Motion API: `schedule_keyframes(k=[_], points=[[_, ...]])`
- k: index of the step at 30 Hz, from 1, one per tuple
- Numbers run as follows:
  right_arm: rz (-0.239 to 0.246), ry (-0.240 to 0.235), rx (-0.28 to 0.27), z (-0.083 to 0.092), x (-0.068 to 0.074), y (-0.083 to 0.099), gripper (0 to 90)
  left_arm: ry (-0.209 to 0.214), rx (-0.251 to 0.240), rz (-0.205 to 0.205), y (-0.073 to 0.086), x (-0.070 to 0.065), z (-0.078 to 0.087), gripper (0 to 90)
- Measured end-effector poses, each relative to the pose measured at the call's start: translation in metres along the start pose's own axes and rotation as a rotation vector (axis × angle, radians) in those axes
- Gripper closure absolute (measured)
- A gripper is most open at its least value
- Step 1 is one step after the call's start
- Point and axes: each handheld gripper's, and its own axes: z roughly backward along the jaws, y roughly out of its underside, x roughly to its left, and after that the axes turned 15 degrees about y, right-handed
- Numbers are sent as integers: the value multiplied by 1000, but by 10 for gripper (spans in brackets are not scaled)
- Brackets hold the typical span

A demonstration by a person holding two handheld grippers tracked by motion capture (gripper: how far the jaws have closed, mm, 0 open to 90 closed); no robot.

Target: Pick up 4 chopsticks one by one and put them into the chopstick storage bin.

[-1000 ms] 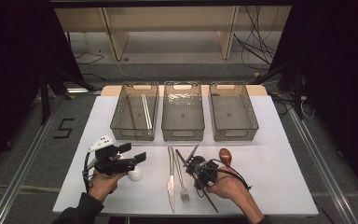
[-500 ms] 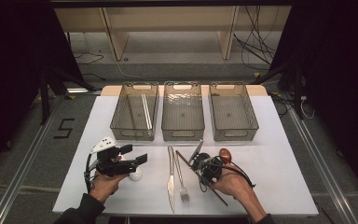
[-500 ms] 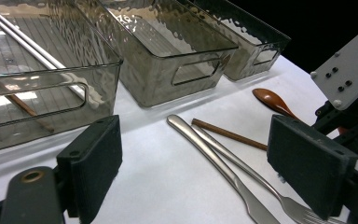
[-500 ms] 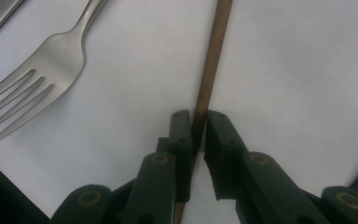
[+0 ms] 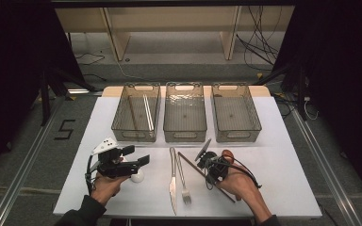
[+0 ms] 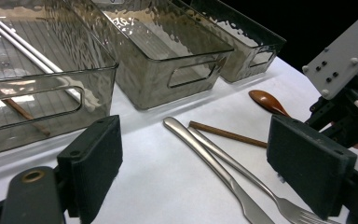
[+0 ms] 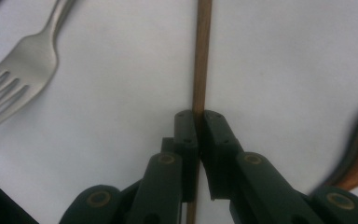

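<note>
A brown wooden chopstick [image 5: 195,167] [image 7: 202,56] lies slantwise on the white table [image 5: 273,188]. My right gripper [image 5: 211,171] [image 7: 199,115] points down at it. Its jaws have just been closing and now pinch the stick between their pads. My left gripper [image 5: 136,156] [image 6: 209,154] hovers level near the table's front left, jaws wide open with nothing between them. In front of it lie a metal knife [image 6: 205,158] and fork [image 6: 242,170]. A white round object [image 5: 137,176] rests under the left gripper.
Three clear bins [image 5: 185,112] stand in a row at the back; the left one holds white chopsticks [image 5: 147,113] and a brown one [image 6: 14,106]. A wooden spoon [image 5: 227,154] [image 6: 266,101] lies beside my right hand. Knife [image 5: 172,181] and fork [image 5: 184,183] lie mid-table.
My right gripper shifted slightly to the right over the brown chopstick and its jaws came together on it. The left gripper stayed where it was.
</note>
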Motion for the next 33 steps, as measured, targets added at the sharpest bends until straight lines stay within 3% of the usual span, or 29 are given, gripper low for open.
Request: schedule_keyframes(k=[10, 18, 24, 33], points=[[-30, -59, -23, 2, -9, 4, 856, 6, 5, 5, 1, 2, -1, 180], [-46, -46, -39, 4, -18, 8, 858, 10, -1, 13, 1, 3, -1, 181], [-52, -51, -100, 15, -23, 11, 858, 18, 11, 27, 2, 4, -2, 180], [-109, -81, -261, 33, -28, 12, 857, 60, 11, 57, 3, -2, -11, 181]])
